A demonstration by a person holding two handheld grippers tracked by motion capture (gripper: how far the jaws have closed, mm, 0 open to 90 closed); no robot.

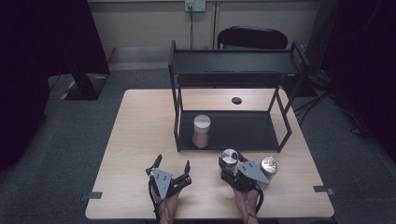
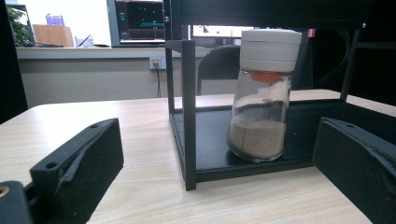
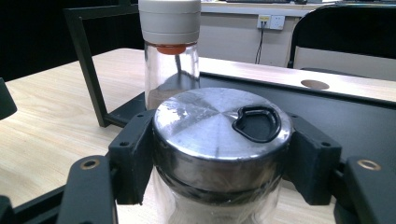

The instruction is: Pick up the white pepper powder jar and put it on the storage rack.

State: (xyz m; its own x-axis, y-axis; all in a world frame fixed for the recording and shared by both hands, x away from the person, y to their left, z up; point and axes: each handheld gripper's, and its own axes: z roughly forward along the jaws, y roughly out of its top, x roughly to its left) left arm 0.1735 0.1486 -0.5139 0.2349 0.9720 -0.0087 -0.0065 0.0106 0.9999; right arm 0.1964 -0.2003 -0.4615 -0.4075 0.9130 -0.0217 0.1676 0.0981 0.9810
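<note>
One white-lidded jar (image 1: pixel 201 131) already stands on the rack's (image 1: pixel 173 93) bottom shelf. In front of the rack, the right gripper (image 1: pixel 232 167) pinches a steel-lidded jar (image 1: pixel 229 157) on the desk (image 1: pixel 135 140); another jar (image 1: pixel 269 165) waits beside it. The left gripper (image 1: pixel 173 166) is spread, empty.

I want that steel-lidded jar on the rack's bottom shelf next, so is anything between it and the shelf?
Nothing visible blocks it. The right gripper clamps the steel-lidded jar just before the bottom shelf, whose right part is bare. The white-capped jar stands at its left end.
</note>
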